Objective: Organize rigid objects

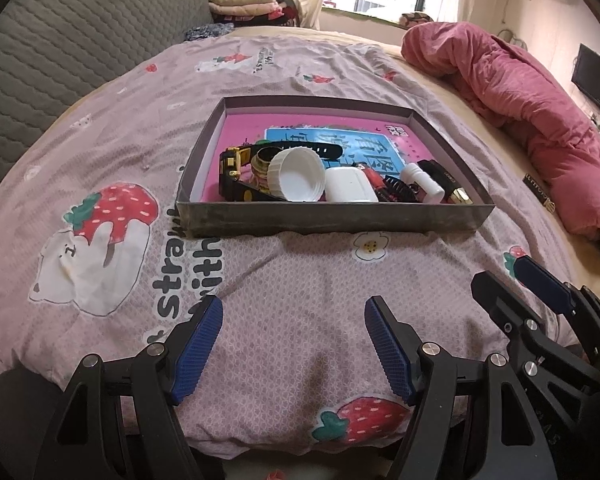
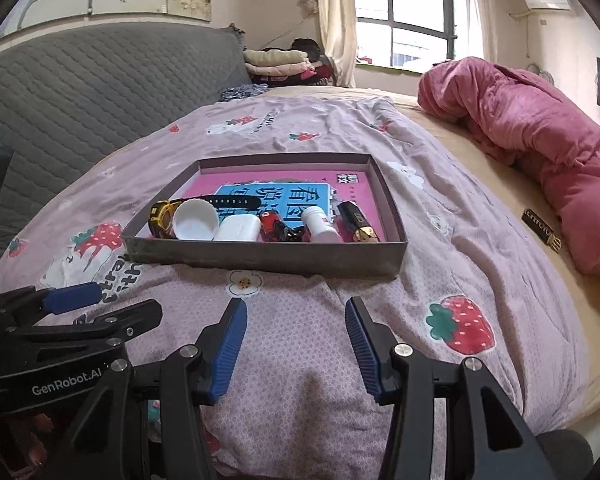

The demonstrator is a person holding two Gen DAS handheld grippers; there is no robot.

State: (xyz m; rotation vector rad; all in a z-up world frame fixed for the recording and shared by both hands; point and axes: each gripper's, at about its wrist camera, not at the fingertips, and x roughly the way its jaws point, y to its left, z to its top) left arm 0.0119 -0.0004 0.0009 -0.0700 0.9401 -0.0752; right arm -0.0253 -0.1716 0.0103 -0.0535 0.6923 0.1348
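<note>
Two views here. Left wrist view: the left gripper (image 1: pixel 294 322) sits bottom centre, jaws spread with nothing between them, over the strawberry bedspread (image 1: pixel 300 280). The shallow box (image 1: pixel 328 218) is mid-frame, with a white cap (image 1: pixel 298 178), watch and small bottles piled along its near wall.

Right wrist view: the right gripper (image 2: pixel 296 322) is also spread and empty, with the box (image 2: pixel 260 254) centre frame.

A bed (image 1: pixel 440 60) with a tan sheet carries a pink strawberry-print quilt (image 1: pixel 280 300), spread across its near half. On the quilt sits a shallow grey cardboard tray (image 1: pixel 332 218) holding small items. A crumpled red comforter (image 1: pixel 540 120) lies along the bed's right side, with a small dark label-like object (image 2: pixel 542 228) just beside it on the sheet.
</note>
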